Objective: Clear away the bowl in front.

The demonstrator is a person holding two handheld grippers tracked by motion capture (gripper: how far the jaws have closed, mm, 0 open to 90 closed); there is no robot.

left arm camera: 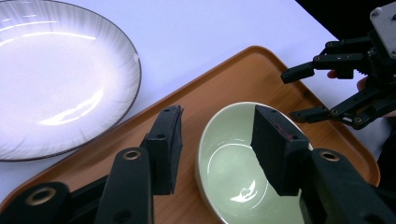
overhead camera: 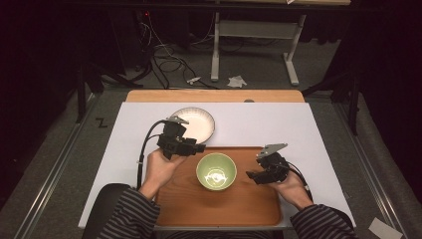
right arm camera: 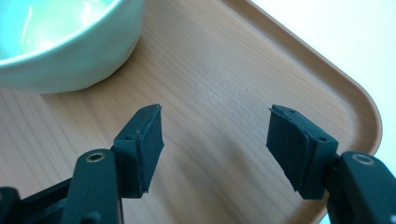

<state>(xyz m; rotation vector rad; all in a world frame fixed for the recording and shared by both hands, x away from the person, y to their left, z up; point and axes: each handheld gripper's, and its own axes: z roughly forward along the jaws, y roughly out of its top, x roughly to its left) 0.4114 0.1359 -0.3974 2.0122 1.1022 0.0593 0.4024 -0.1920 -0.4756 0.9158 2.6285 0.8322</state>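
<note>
Green bowl [overhead camera: 216, 171] sits upright and empty on the wooden tray [overhead camera: 189, 201], about mid-tray, toward its far edge. White plate [overhead camera: 195, 123] lies on the white table cover [overhead camera: 268, 124] just beyond the tray's far left corner — apart from the bowl.

Step in hand, as I read it: approach to the bowl, no grasp yet. The left gripper [left arm camera: 215, 140] is spread, jaws straddling the bowl's near rim in the left gripper view, one jaw outside over the tray, the other over the bowl's inside; contact can't be told. Next move probably calls for lowering so the rim sits between the pads, then closing on the wall, keeping the bowl level.

The right gripper [right arm camera: 215, 140] is also spread and empty, hovering low over bare tray wood with the bowl off to its upper left, near the tray's rounded corner.

Pose: in the high view the left hand [overhead camera: 159, 167] comes in from the tray's left edge, gripper angled toward the bowl; the right hand [overhead camera: 291, 186] is at the tray's right side, gripper pointing left at the bowl — both forearms in striped sleeves [overhead camera: 129, 216].
</note>
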